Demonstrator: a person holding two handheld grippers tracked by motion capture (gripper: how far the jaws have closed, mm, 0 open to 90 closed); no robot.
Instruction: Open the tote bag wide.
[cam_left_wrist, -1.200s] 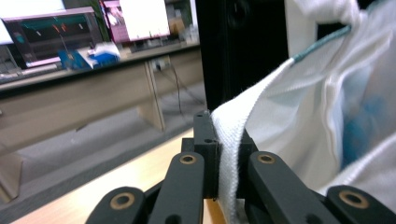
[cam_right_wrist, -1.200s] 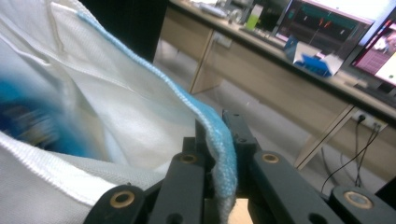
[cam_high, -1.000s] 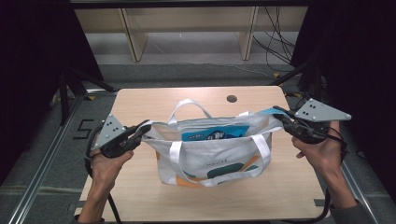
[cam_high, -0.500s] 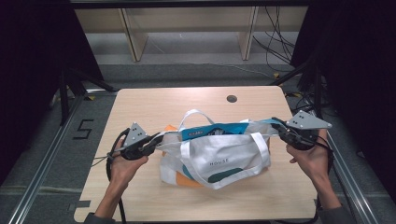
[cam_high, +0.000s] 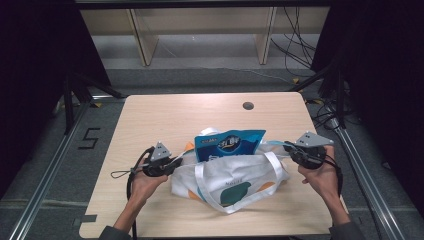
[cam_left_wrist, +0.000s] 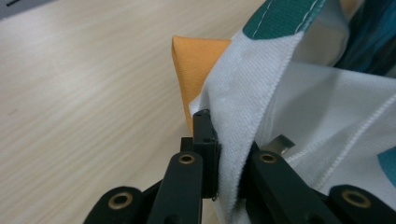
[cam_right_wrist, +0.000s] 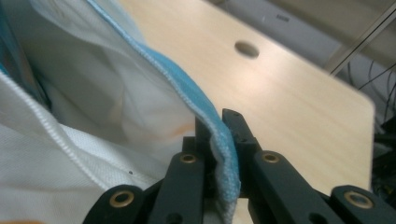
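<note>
At the near edge of the pale wooden table (cam_high: 150, 120), two forearms are seen entering from below, a gripper being held in each hand. The left gripper (cam_high: 172, 162) is clamped on the hemmed white rim of a fabric tote bag (cam_high: 230, 182), the cloth being pinched between its black jaws in the left gripper view, with an orange corner of the bag (cam_left_wrist: 196, 56) resting on the wood just beyond. The right gripper (cam_high: 289, 149) is closed on the bag's light blue edge (cam_right_wrist: 187, 88), which is nipped between its jaws. The bag is slumped on the near half of the table between the two grippers, its white strap (cam_high: 220, 205) looped toward the near edge. A blue snack packet (cam_high: 229, 145) is seen protruding from the bag's far side. Farther off, bare wood grain is shown, broken by a round dark hole (cam_high: 248, 106) near the far edge. Beyond the table, a grey floor, a marking shaped like a 5 (cam_high: 90, 138), pale shelving uprights (cam_high: 142, 42) and loose cables (cam_high: 300, 40) are framed by dark surroundings.
</note>
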